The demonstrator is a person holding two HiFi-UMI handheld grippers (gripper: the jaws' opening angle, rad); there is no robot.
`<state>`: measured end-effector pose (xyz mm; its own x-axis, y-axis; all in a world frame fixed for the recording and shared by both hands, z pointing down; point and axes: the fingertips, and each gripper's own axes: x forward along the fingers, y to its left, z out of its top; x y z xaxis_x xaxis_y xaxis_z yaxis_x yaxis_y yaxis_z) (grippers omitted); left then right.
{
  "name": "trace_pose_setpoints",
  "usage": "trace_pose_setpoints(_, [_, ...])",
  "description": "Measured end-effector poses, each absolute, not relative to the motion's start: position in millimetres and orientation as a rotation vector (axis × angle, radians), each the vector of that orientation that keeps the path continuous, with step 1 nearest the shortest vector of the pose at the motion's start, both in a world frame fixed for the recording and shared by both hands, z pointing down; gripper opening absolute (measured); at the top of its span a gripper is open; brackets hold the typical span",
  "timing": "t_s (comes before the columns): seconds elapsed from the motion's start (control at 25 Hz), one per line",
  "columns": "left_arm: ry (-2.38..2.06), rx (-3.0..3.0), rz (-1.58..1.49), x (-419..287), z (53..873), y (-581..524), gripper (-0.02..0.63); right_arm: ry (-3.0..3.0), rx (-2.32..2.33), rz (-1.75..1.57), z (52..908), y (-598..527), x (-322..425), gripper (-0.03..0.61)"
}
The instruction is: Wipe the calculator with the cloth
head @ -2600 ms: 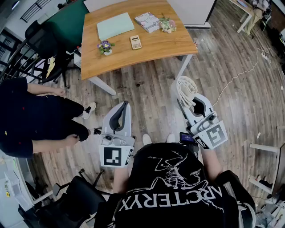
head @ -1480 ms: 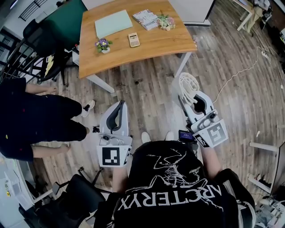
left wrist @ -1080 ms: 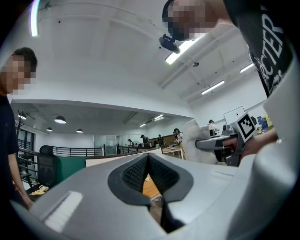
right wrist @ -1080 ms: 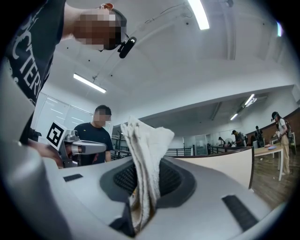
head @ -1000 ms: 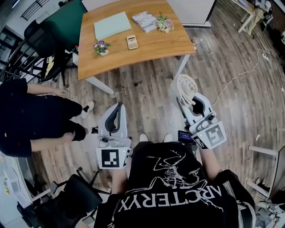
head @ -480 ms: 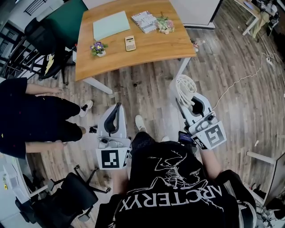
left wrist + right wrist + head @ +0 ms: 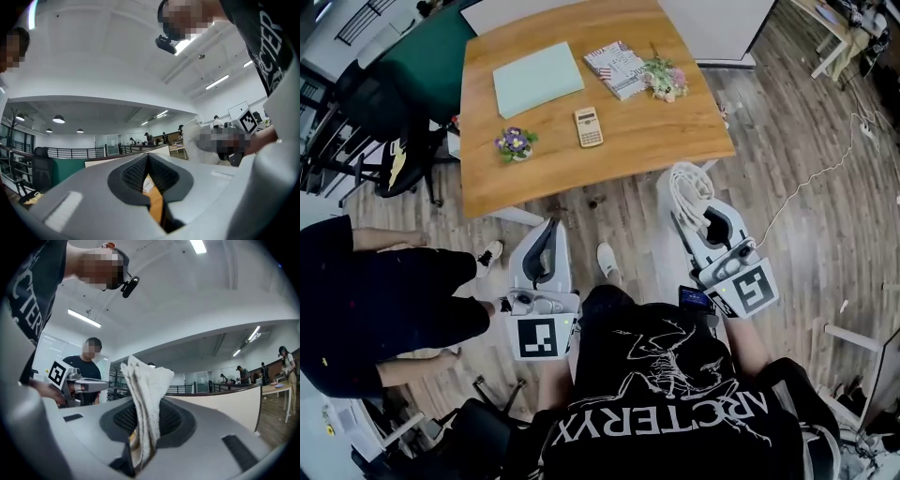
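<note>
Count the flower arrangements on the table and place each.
2. The purple flowers stand left of the calculator, near the table's left side; the pink flowers sit right of the book at the far edge. None seems hidden.

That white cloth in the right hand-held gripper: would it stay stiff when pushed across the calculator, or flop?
Probably floppy: the cloth bunches in soft folds where the right hand-held gripper pinches it. It looks light, a thin layered wad. It would likely drape over the calculator rather than scrape it.
</note>
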<state>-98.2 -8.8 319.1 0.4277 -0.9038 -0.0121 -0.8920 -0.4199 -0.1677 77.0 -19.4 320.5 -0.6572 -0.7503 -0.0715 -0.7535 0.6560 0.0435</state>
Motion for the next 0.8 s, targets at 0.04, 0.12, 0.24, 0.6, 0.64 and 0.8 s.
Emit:
trace_pose_setpoints(0.04, [1.59, -2.542, -0.147, -107.6, 319.6, -25.7, 0.009, 2.812, -1.294, 0.11, 317.7, -37.1, 68.0, 0.09])
trace_pose_setpoints(0.12, [1.565, -2.567, -0.153, -126.0, 317.5, -59.1, 0.009, 2.803, -1.325, 0.12, 313.0, -70.2, 51.5, 0.089])
trace_pose_setpoints(0.24, [1.543, -2.592, -0.126, -148.0, 312.6, -98.8, 0.009, 2.794, -1.363, 0.136, 305.5, -109.8, 31.4, 0.09])
trace_pose_setpoints(0.6, [1.577, -2.626, -0.125, -176.0, 321.9, -161.8, 0.009, 2.817, -1.356, 0.123, 307.0, -185.6, 1.7, 0.091])
trace_pose_setpoints(0.64, [1.592, -2.619, -0.128, -177.1, 323.4, -164.5, 0.009, 2.823, -1.342, 0.125, 307.9, -190.8, 0.4, 0.089])
trace_pose_setpoints(0.8, [1.651, -2.596, -0.127, -177.0, 327.0, -175.8, 0.009, 2.858, -1.29, 0.129, 312.3, -211.1, -2.7, 0.091])
